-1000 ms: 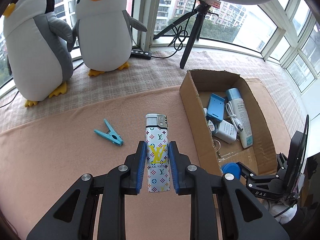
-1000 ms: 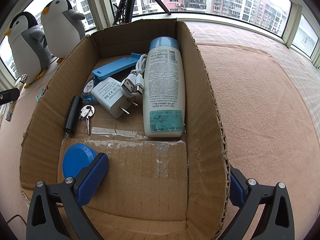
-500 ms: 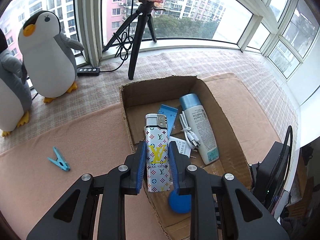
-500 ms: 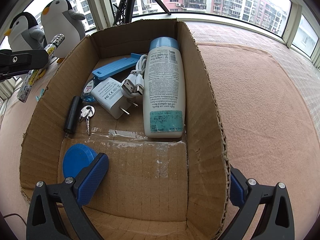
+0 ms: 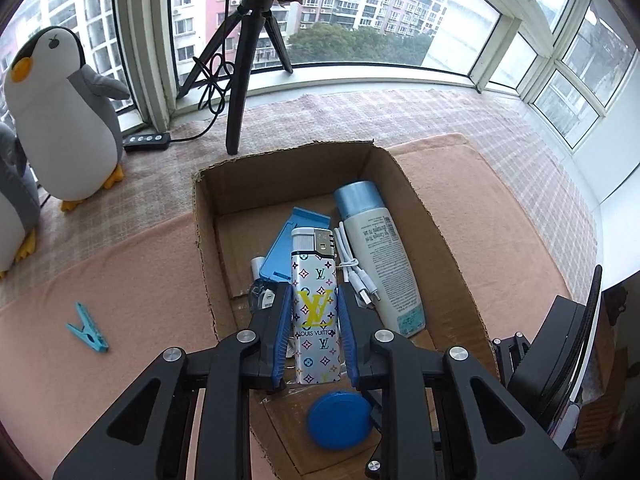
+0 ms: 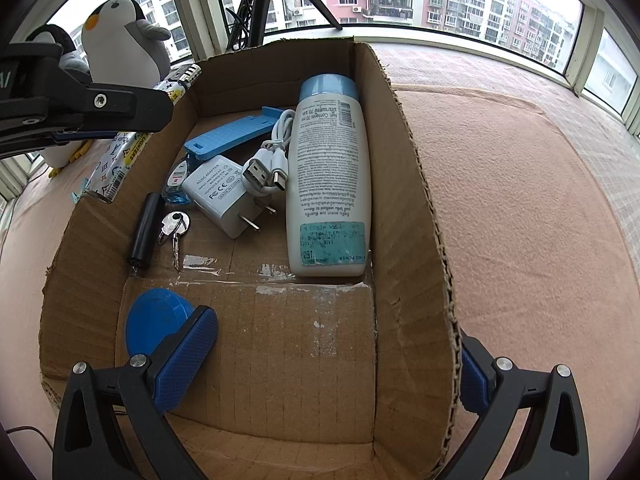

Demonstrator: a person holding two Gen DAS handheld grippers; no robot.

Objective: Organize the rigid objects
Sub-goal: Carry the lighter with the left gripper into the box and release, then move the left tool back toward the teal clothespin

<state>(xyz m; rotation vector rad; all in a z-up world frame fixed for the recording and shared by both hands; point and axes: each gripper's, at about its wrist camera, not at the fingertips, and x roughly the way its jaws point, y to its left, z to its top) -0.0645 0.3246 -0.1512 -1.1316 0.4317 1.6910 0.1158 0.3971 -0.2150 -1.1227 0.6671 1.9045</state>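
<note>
I had the lighter (image 5: 316, 312) pinched in my left gripper (image 5: 314, 320). The two blue pads were pressed on its long sides, down near the bottom half, so the jaws were nearly shut with only the lighter between them. It hung in the air over the cardboard box (image 5: 420, 208), with its metal top pointing away from me. In the right view I could see it at the box's left wall, above the rim.

My right gripper (image 6: 332, 364) was wide open and held nothing. One pad sat inside the box by the blue round lid (image 6: 154, 322), and the other pad was outside the right wall, so the wall stood between the jaws without being squeezed.

Inside the box lay a white bottle (image 6: 328, 176), a white charger (image 6: 222, 192), a cable (image 6: 276, 152), a blue flat holder (image 6: 232, 136), a black stick (image 6: 144, 230) and some keys (image 6: 174, 226).

I think the lighter is light and hard, and it will not bend. Its shiny skin looked slippery, so holding the flat sides low down seemed best. I guessed a drop could crack it, so setting it down low in the bare spot near the front felt safest.

A blue clothes peg (image 5: 88, 332) was out on the pink cloth (image 5: 120, 280).
</note>
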